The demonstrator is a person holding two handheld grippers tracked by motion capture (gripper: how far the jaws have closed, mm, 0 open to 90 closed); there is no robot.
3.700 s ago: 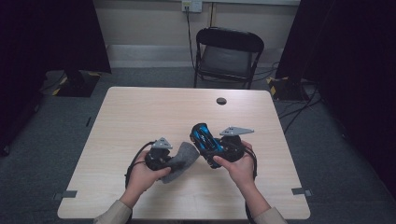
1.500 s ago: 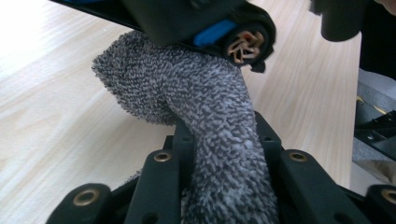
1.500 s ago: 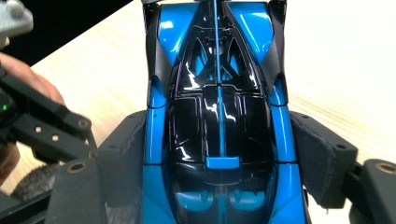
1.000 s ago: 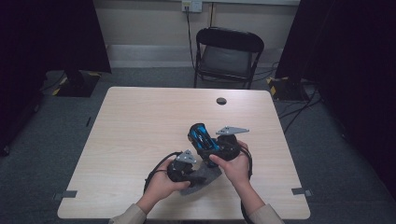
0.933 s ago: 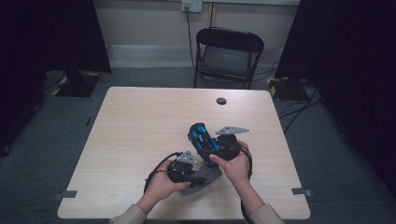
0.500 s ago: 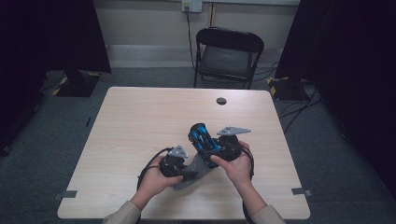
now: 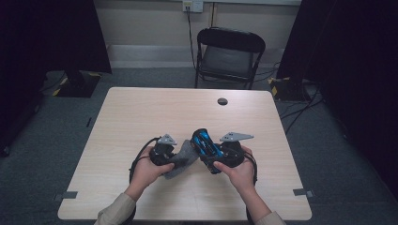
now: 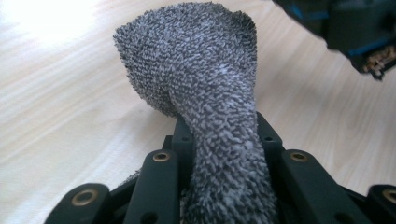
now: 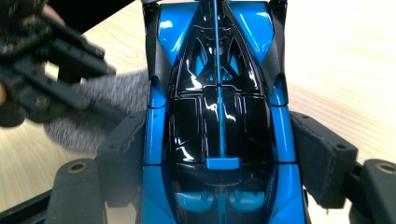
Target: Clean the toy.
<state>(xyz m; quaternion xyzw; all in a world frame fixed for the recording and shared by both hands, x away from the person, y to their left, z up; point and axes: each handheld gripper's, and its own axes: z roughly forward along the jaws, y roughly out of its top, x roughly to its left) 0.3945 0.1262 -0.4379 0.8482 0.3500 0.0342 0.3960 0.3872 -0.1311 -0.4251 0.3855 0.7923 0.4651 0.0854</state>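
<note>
Blue toy car [image 7: 206, 146] clamped across its sides in right gripper [image 7: 224, 154], nose pointing away along the jaws, long axis up-left over the table [image 7: 141, 112]. Grey cloth [image 7: 182, 159] pinched tight in left gripper [image 7: 164, 152], free end bunched ahead of the jaws, just left of the car and nearly touching. Probably wiping next: cloth side nearer the car's flank. Neither pair of jaws spread beyond its load.

Cloth: grey looped terry cloth [image 8: 205, 84], rough and matt, pinched between the left gripper's [image 8: 219, 140] matt black plastic jaws with brass-looking rivets.
Car: blue and black toy car [image 9: 217, 112], hard glossy plastic with sharp highlights, beside the cloth.
Table: pale wood-grain table [image 7: 155, 112], smooth, low sheen, under the cloth.
</note>
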